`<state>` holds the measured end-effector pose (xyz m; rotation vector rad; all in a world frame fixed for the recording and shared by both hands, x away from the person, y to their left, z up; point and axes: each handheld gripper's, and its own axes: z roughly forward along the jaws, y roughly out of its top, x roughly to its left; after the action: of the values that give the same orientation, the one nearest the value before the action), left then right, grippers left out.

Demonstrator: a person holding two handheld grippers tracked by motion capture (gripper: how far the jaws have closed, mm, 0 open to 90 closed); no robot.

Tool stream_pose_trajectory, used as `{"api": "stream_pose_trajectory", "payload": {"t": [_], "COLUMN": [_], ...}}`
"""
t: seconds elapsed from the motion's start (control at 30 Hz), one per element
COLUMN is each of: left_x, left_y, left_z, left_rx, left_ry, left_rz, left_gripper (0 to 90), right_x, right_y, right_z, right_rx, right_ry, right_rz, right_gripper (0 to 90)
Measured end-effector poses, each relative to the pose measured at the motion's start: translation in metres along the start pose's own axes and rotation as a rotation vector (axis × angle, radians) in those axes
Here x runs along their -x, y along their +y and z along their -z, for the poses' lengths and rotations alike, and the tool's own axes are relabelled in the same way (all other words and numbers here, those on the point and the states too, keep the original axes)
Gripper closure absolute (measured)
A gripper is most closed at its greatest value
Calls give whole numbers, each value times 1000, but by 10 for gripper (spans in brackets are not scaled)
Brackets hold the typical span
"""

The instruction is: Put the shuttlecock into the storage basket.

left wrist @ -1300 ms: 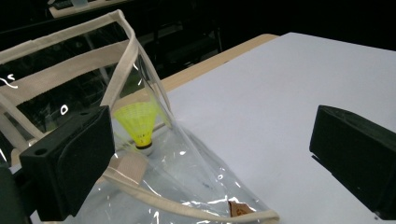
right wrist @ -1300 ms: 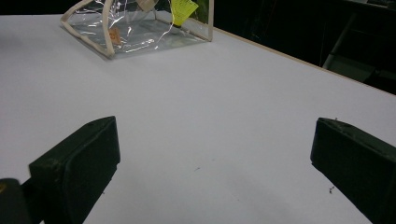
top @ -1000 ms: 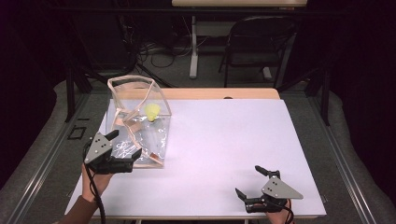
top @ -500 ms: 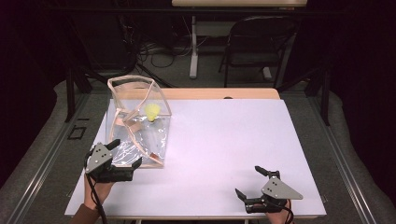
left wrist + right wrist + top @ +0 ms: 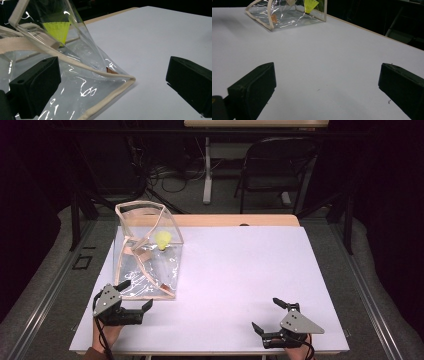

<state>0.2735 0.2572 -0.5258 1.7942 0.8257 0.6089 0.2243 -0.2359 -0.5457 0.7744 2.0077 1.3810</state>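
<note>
A clear plastic bag (image 5: pixel 147 257) with beige trim stands at the table's left, and a yellow mesh object (image 5: pixel 162 240) sits inside it. My left gripper (image 5: pixel 137 293) is open just in front of the bag's near edge. In the left gripper view the bag's near corner (image 5: pixel 82 85) lies between the spread jaws of the left gripper (image 5: pixel 112 70), with the yellow object (image 5: pixel 58 30) behind. My right gripper (image 5: pixel 265 313) is open near the front right edge, holding nothing. The right gripper view shows the right gripper (image 5: pixel 327 75) over bare table, with the bag (image 5: pixel 287 17) and the yellow object (image 5: pixel 310 5) far off.
The white table top (image 5: pixel 240 270) spreads wide between the two grippers. A dark folding chair (image 5: pixel 280 165) and cables stand on the floor beyond the far edge.
My left gripper has drawn back from the bag's left side toward the front edge of the table. The bag and the right gripper have stayed put.
</note>
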Motion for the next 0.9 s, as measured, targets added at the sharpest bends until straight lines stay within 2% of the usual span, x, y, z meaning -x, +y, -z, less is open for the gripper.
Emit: {"api": "stream_pose_trajectory", "payload": {"t": [0.2, 0.33, 0.43, 0.53, 0.6, 0.9], "left_x": [5, 10, 13, 16, 16, 17], "left_y": [-13, -23, -30, -32, -34, -33], "left_z": [-2, -2, -4, -6, -8, -10], "left_rx": [-3, 12, 3, -2, -9, -11], "left_ry": [-15, -18, -40, -37, -51, -52], "left_rz": [2, 8, 15, -12, -11, -32], "left_gripper": [0, 0, 0, 0, 0, 0], "right_x": [0, 0, 0, 0, -1, -1], "right_y": [0, 0, -1, -1, 0, -1], "right_z": [0, 0, -1, -1, -1, 0], "right_rx": [-2, -3, -6, -6, -4, -7], "right_ry": [1, 4, 5, 7, 6, 6], "right_rz": [-1, -4, -4, 0, 3, 2], "right_gripper": [9, 9, 9, 9, 8, 0]}}
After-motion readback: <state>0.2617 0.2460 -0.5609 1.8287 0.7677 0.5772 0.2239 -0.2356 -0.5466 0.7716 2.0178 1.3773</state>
